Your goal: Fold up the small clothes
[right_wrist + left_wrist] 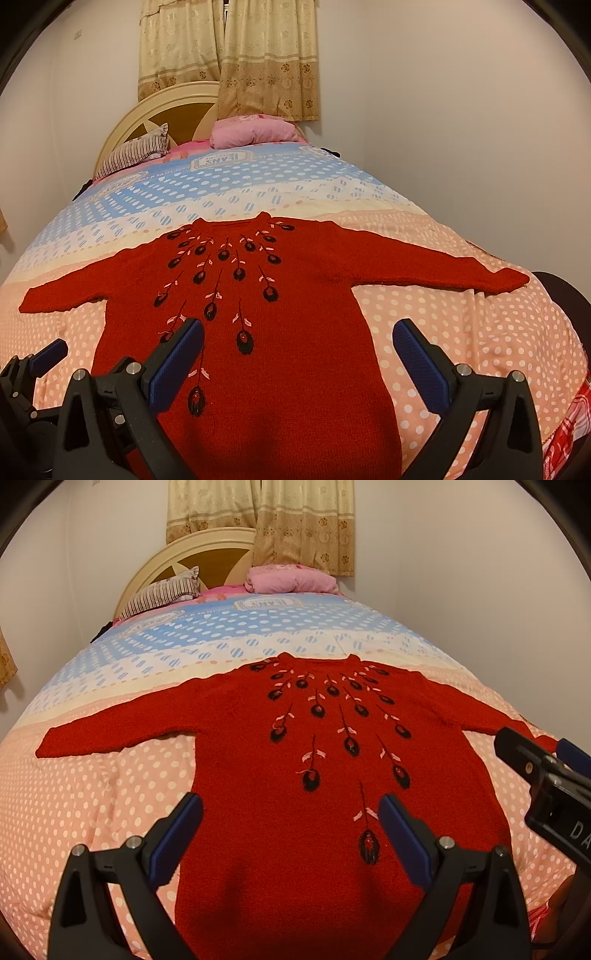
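The bed (pixel 74 812) is serving as the folding surface, its dotted quilt lying smooth enough to work on. The sweater (pixel 295 775) is lying flat on it, face up, neck toward the headboard (pixel 192 550) and both sleeves spread wide, which looks like the layout one wants before a first fold. Two pillows (pixel 291 579) are sitting well apart from it, out of the way. The left gripper (pixel 290 825) is hovering over the hem end, jaws spread wide and holding nothing. The right gripper (pixel 297 350) is hovering likewise beside it, wide apart and empty, apparently ready to take the near edge.
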Motion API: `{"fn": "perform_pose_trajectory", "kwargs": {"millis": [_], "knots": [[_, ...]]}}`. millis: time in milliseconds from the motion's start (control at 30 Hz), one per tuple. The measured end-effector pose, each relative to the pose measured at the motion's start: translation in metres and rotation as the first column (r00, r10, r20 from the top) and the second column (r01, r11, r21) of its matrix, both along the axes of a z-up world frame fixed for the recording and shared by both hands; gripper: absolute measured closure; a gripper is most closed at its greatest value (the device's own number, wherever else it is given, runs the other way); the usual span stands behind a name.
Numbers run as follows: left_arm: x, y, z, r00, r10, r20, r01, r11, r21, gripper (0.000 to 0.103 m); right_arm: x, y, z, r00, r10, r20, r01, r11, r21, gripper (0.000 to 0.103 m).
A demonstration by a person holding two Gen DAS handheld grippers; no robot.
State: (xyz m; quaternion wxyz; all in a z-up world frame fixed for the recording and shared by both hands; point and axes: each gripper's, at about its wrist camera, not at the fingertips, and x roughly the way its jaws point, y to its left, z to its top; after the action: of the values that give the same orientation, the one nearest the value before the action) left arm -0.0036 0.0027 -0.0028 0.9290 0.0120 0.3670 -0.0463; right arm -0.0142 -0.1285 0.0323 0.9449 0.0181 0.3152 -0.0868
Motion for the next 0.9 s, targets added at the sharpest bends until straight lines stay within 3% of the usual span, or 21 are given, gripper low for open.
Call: {"fn": "perform_pose_trajectory", "kwargs": {"millis": [900], "knots": [[0.0071,0.0001,-0.0060,1.000,-0.004,-0.020,0.004,1.000,-0.019,0.005,0.0041,-0.0042,-0.0014,1.000,-0.002,-0.015,0.002,1.000,0.001,0.001]]}}
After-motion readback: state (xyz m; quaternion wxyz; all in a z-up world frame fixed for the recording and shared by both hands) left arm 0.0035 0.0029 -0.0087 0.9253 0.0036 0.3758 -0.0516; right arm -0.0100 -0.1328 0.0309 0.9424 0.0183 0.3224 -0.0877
